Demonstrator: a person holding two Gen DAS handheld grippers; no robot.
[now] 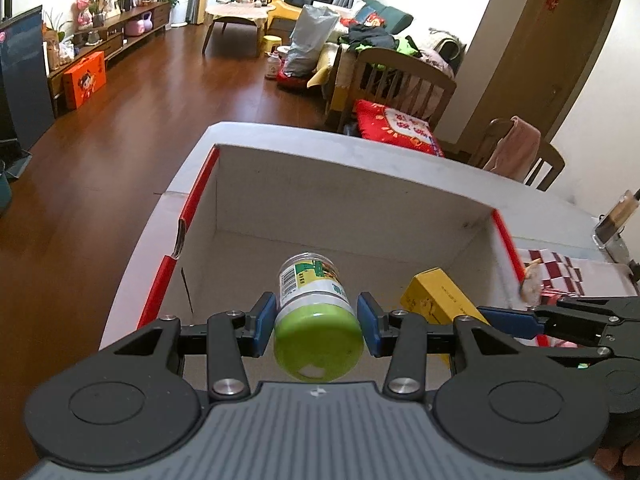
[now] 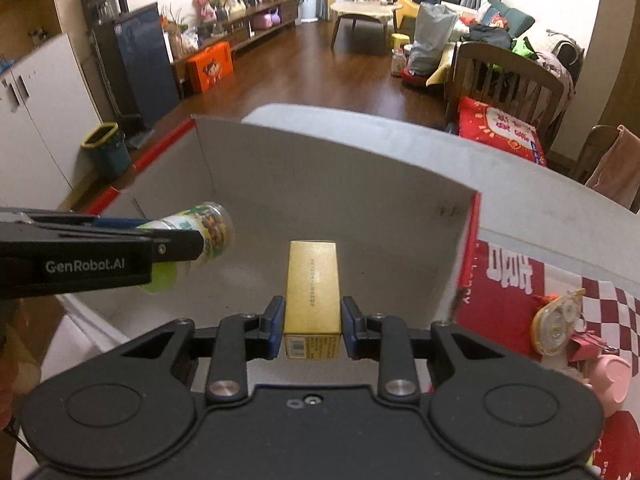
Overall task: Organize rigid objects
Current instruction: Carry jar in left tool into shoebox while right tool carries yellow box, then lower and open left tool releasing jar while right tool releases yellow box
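Observation:
My left gripper (image 1: 318, 322) is shut on a clear jar with a green lid (image 1: 316, 316) and holds it over the open cardboard box (image 1: 320, 196). The jar also shows in the right wrist view (image 2: 208, 234), held by the left gripper (image 2: 176, 246). My right gripper (image 2: 313, 326) is shut on a gold box (image 2: 313, 292) and holds it over the same cardboard box (image 2: 320, 168). The gold box shows in the left wrist view (image 1: 434, 294) with the right gripper (image 1: 508, 318) on it.
The cardboard box has red outer sides and stands on a white table (image 1: 400, 148). A red and white checked cloth (image 2: 560, 280) lies to its right, with a tape dispenser (image 2: 558, 324) and a pink object (image 2: 608, 376) on it. Wooden chairs (image 2: 508, 72) stand behind the table.

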